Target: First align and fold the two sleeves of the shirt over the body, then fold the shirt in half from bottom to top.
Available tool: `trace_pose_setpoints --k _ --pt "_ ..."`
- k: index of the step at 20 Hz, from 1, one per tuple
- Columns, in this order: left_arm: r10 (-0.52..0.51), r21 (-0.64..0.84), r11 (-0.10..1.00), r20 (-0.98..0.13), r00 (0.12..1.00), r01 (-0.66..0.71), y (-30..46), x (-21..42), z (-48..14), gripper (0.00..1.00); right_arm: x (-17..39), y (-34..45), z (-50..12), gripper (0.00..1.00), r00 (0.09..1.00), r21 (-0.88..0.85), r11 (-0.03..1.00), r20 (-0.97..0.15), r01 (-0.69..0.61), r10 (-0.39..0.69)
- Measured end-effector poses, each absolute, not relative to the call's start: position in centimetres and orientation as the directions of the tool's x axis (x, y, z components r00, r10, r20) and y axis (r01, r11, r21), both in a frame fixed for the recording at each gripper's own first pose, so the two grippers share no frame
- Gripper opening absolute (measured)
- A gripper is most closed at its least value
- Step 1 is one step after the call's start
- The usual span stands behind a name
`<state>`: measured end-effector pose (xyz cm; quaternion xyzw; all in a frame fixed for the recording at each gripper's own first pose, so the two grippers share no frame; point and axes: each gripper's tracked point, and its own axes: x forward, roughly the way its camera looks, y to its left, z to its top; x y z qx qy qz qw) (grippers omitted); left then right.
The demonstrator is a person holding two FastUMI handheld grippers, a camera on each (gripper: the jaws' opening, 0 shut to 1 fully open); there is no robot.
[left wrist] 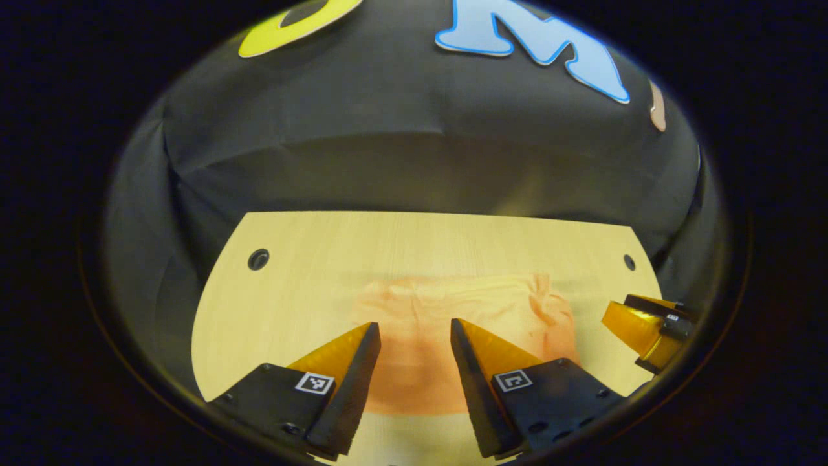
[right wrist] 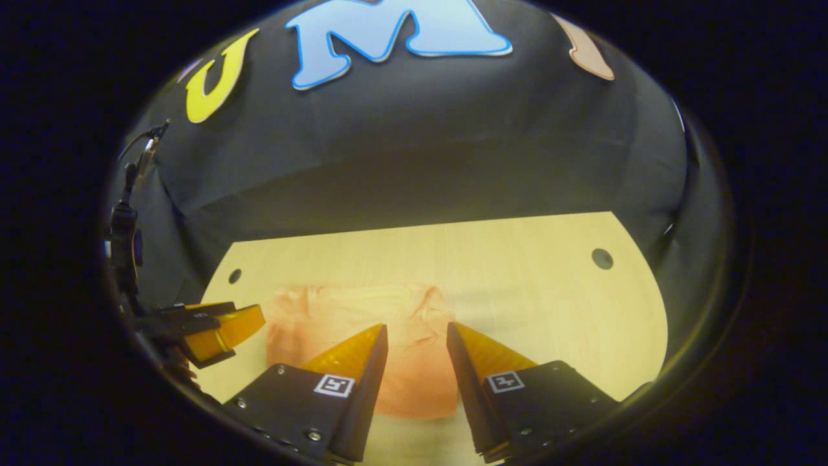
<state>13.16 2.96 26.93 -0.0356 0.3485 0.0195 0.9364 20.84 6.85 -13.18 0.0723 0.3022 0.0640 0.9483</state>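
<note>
Peach-pink fabric, the shirt (left wrist: 453, 323) lay bundled on the wooden table (left wrist: 310, 246), at twelve o'clock from both tongs. Left gripper (left wrist: 414, 336) and right gripper (right wrist: 417, 336) hovered released, grasping nothing; sleeve edges would need squaring before each fold.

Both cameras look forward and down past their own fingers toward the booth wall. Both views share the table (left wrist: 310, 259) (right wrist: 530, 259) and shirt (left wrist: 453, 304) (right wrist: 336, 317), seen close.
</note>
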Motion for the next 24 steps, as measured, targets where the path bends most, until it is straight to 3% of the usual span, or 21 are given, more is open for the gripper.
trace_pose_setpoints --k 5,11,17,24 --pt "0.018 -0.050 0.997 -0.642 0.767 -0.065 1.8 5.9 31.5 0.75 14.5 6.8 -8.5 0.60 0.847 0.163 0.981 -0.502 -0.102 0.172" --pt "0.033 -0.045 0.996 -0.639 0.769 -0.080 0.9 -2.3 33.7 0.75 7.5 6.7 -7.3 0.60 0.861 0.157 0.980 -0.474 -0.121 0.182" --pt "0.037 -0.056 0.993 -0.668 0.743 -0.100 1.5 -8.6 32.2 0.75 2.6 7.3 -9.1 0.60 0.851 0.166 0.978 -0.487 -0.128 0.194" --pt "0.041 -0.056 0.992 -0.702 0.711 -0.112 3.3 -12.3 29.5 0.75 1.0 7.7 -10.4 0.60 0.837 0.176 0.977 -0.512 -0.118 0.193"
